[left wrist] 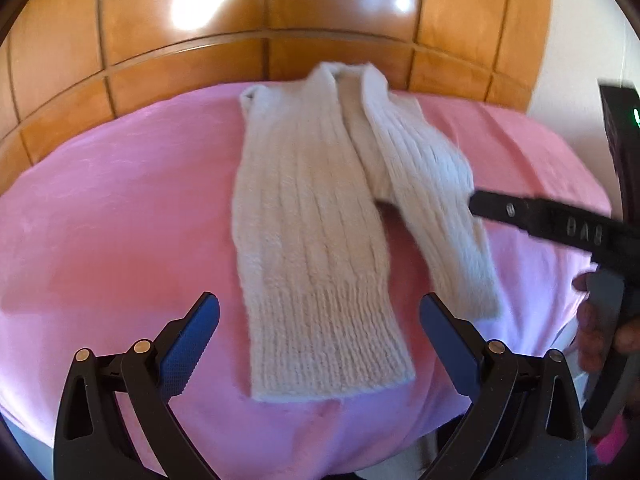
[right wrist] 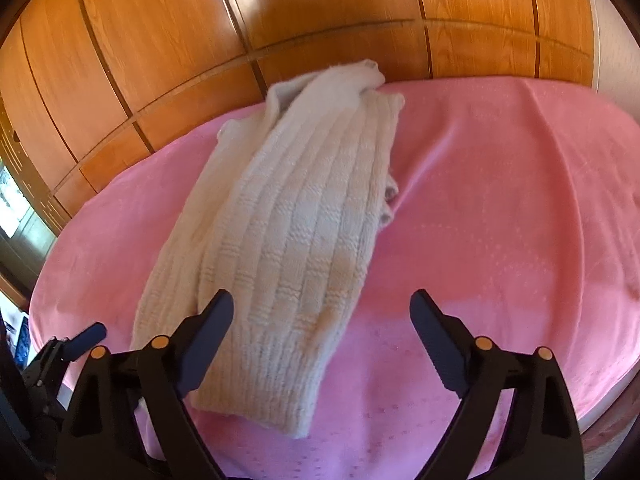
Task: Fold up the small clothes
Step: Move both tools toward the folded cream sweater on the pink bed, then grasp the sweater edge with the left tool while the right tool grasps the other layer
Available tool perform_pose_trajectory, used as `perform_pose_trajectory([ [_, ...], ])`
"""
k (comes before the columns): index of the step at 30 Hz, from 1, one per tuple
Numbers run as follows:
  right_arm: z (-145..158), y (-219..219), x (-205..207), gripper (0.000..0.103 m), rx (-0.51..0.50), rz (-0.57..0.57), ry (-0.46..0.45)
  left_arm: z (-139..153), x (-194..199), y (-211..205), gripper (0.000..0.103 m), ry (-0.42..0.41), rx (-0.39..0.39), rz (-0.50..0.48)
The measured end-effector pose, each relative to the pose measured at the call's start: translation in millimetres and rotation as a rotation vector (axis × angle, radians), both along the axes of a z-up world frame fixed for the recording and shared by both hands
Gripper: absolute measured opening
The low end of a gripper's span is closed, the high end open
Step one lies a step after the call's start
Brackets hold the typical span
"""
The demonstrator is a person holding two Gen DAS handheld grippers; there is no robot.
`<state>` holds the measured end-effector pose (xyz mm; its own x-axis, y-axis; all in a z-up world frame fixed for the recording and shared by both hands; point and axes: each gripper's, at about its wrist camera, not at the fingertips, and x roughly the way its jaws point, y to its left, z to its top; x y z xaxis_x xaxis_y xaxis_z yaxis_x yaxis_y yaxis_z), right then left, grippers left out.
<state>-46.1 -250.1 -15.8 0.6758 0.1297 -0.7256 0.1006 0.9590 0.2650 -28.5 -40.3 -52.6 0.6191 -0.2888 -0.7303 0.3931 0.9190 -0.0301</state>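
A cream ribbed knit garment (left wrist: 312,220) lies lengthwise on a pink cloth (left wrist: 100,220), with one sleeve folded over its right side. My left gripper (left wrist: 320,304) hovers open over the hem at the near end, a finger on each side and nothing between the pads. In the right wrist view the same garment (right wrist: 296,208) runs from the far edge toward the camera. My right gripper (right wrist: 322,300) stands open above its near right edge, its left finger over the knit and its right finger over bare cloth. In the left wrist view one of its fingers (left wrist: 516,214) reaches in beside the folded sleeve.
Glossy wooden panelling (right wrist: 320,12) rises just behind the far edge of the pink cloth (right wrist: 500,200). A person's hand (left wrist: 592,320) holds the right gripper's handle at the right edge. The left gripper's fingertip (right wrist: 86,334) shows at the lower left of the right wrist view.
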Motion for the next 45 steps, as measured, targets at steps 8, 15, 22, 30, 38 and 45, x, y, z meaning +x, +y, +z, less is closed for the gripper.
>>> perform_pose_trajectory([
  [8, -25, 27, 32, 0.064, -0.061, 0.149, 0.067, -20, 0, -5, 0.037, 0.034, 0.02, -0.071],
  [15, 3, 5, 14, 0.006, -0.141, 0.175, 0.005, 8, 12, 27, 0.011, 0.047, -0.146, -0.036],
  [22, 45, -101, 12, 0.006, -0.393, -0.093, -0.041, 59, 68, 105, 0.011, -0.066, -0.242, 0.222],
  [30, 49, -243, 72, 0.006, -0.539, -0.399, 0.075, 99, 185, 167, 0.011, -0.161, -0.133, 0.517],
  [38, 43, -283, 129, 0.063, -0.576, -0.474, 0.127, 103, 263, 171, 0.071, -0.143, -0.023, 0.673],
  [45, 49, -196, 99, 0.068, -0.303, -0.195, 0.007, 72, 221, 129, 0.069, -0.051, -0.203, 0.443],
])
